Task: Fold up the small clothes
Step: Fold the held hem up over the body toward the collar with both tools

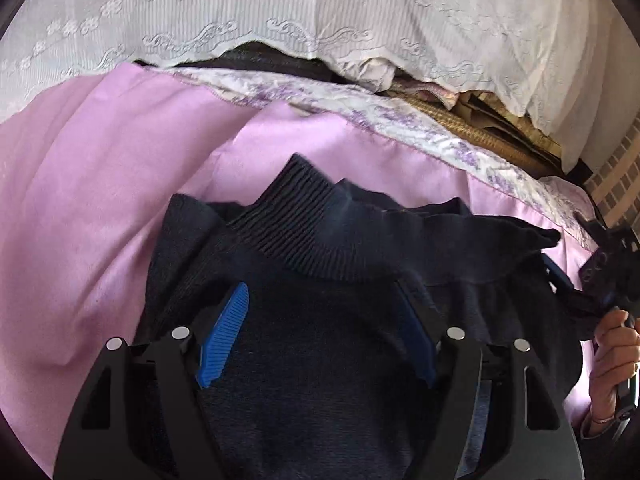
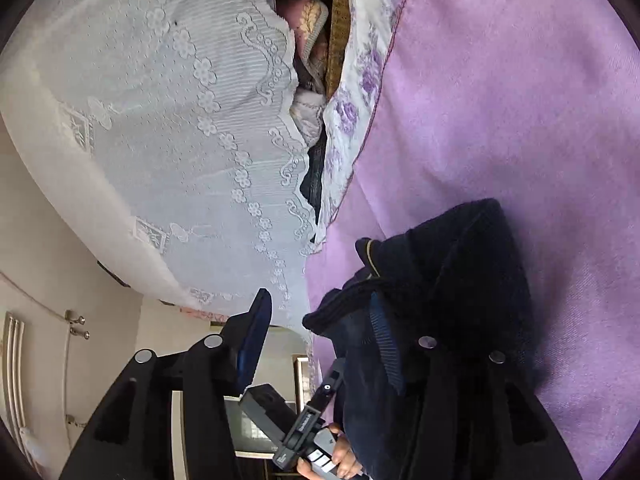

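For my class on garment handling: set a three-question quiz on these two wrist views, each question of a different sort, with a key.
1. True or false: the left gripper has its jaws clamped shut on the dark navy garment.
2. Multiple choice: the garment lies on A) a pink-purple sheet, B) a wooden floor, C) a metal tray.
3. Short answer: what hangs behind the bed, beyond the sheet's floral border?

Key
1. False: the jaws stand apart, with the knit lying loose between the blue pads.
2. A.
3. A white lace curtain. The right gripper is open too, with the garment's bunched edge by one finger.
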